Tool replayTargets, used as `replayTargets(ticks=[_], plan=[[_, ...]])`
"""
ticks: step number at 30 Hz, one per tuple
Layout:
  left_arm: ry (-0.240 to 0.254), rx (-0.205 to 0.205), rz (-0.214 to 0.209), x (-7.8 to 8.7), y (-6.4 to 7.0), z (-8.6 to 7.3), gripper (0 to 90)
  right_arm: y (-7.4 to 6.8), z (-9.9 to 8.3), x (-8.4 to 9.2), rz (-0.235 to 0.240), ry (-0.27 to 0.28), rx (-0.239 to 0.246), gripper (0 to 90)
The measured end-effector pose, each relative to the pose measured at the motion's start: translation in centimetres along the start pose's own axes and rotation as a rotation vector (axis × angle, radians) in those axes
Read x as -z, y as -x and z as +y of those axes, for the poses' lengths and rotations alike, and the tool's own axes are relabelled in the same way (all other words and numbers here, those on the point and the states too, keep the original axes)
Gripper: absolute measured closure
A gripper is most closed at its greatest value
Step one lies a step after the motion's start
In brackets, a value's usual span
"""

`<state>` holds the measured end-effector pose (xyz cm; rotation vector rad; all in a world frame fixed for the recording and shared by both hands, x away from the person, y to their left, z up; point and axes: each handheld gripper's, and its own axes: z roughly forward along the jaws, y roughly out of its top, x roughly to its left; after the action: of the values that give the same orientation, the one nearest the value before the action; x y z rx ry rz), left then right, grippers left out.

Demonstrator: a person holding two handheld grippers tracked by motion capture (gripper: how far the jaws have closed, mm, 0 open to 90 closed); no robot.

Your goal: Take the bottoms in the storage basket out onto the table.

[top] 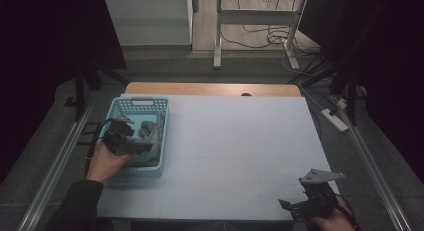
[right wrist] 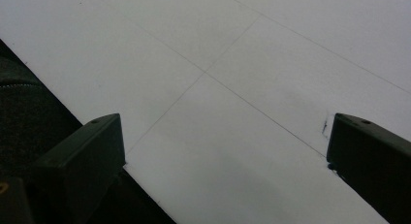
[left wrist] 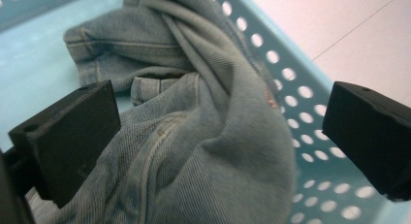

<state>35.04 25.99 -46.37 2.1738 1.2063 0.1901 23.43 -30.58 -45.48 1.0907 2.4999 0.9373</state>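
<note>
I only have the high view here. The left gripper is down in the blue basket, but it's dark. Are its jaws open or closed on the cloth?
Observer: Open. In the left gripper view the left gripper has its jaws wide apart, with a bulge of the denim garment between them.
Operator: What is that cloth exactly?
Observer: Light blue denim with stitched seams, crumpled against the perforated wall of the basket.
Operator: And the right gripper, is it holding anything?
Observer: No. The right gripper is open over the bare white table surface, nothing between its jaws.
</note>
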Motion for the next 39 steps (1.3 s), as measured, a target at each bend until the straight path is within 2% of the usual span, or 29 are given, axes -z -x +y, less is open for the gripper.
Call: replayTargets(ticks=[5, 6, 8, 10, 13, 15, 17, 19, 20, 21, 22, 24, 25, 26, 27, 29, 32, 33, 35, 39], plan=[[-0.081, -0.018, -0.018, -1.7, -0.2, 0.3, 0.0, 0.0, 0.0, 0.0, 0.0, 0.0, 0.001, 0.4], [-0.13, -0.035, -0.01, -2.1, -0.1, 0.6, 0.0, 0.0, 0.0, 0.0, 0.0, 0.0, 0.002, 0.4], [-0.145, -0.048, -0.007, -2.3, 0.0, 0.7, 0.0, 0.0, 0.0, 0.0, 0.0, -0.001, 0.002, 0.4], [-0.197, -0.059, -0.005, -2.9, 0.1, 0.9, 0.0, 0.0, 0.0, 0.0, 0.001, -0.003, 0.003, 0.4], [-0.29, -0.09, 0.024, -4.0, 0.1, 1.3, 0.0, 0.0, 0.0, -0.1, 0.0, -0.006, 0.01, 0.4], [-0.307, -0.093, 0.024, -4.1, 0.1, 1.3, 0.0, -0.1, 0.0, -0.1, 0.0, -0.006, 0.01, 0.4], [-0.327, -0.078, 0.008, -4.4, -0.2, 1.4, 0.3, -0.1, 0.0, -0.1, 0.0, -0.006, 0.012, 0.4], [-0.335, -0.075, 0.0, -4.5, -0.3, 1.4, 1.8, -0.1, 0.0, -0.1, -0.001, -0.006, 0.013, 0.4], [-0.339, -0.08, -0.008, -4.5, -0.3, 1.4, 9.6, -0.1, 0.0, -0.1, -0.001, -0.008, 0.013, 0.4], [-0.348, -0.089, -0.001, -4.6, -0.2, 1.4, 9.6, -0.1, 0.0, -0.1, -0.001, -0.008, 0.013, 0.4], [-0.356, -0.102, 0.015, -4.7, -0.1, 1.4, 17.6, -0.1, 0.0, -0.1, 0.0, -0.01, 0.015, 0.4], [-0.355, -0.1, 0.012, -4.6, -0.1, 1.4, 27.1, -0.1, 0.0, -0.1, 0.0, -0.011, 0.017, 0.4], [-0.349, -0.095, 0.007, -4.5, -0.2, 1.4, 27.1, -0.1, 0.0, -0.1, 0.0, -0.011, 0.017, 0.4], [-0.345, -0.091, 0.006, -4.3, -0.2, 1.3, 40.9, -0.2, 0.0, -0.1, -0.002, -0.016, 0.02, 0.4], [-0.335, -0.083, -0.001, -4.2, -0.3, 1.3, 40.9, -0.2, 0.0, -0.1, -0.002, -0.016, 0.02, 0.4], [-0.326, -0.053, -0.003, -4.0, -0.4, 1.2, 47.5, -0.2, 0.0, -0.1, 0.0, -0.02, 0.025, 0.4], [-0.315, -0.045, 0.004, -3.9, -0.4, 1.2, 54.1, -0.2, 0.0, -0.2, -0.001, -0.016, 0.029, 0.4], [-0.31, -0.038, 0.007, -3.8, -0.4, 1.2, 54.1, -0.2, 0.0, -0.2, -0.001, -0.016, 0.029, 0.4], [-0.297, -0.014, 0.016, -3.6, -0.5, 1.4, 60.1, -0.2, 0.0, -0.2, 0.0, -0.016, 0.029, 0.4], [-0.263, 0.01, 0.028, -3.0, -0.6, 1.6, 62.6, -0.3, 0.0, -0.2, -0.001, -0.016, 0.031, 0.4]])
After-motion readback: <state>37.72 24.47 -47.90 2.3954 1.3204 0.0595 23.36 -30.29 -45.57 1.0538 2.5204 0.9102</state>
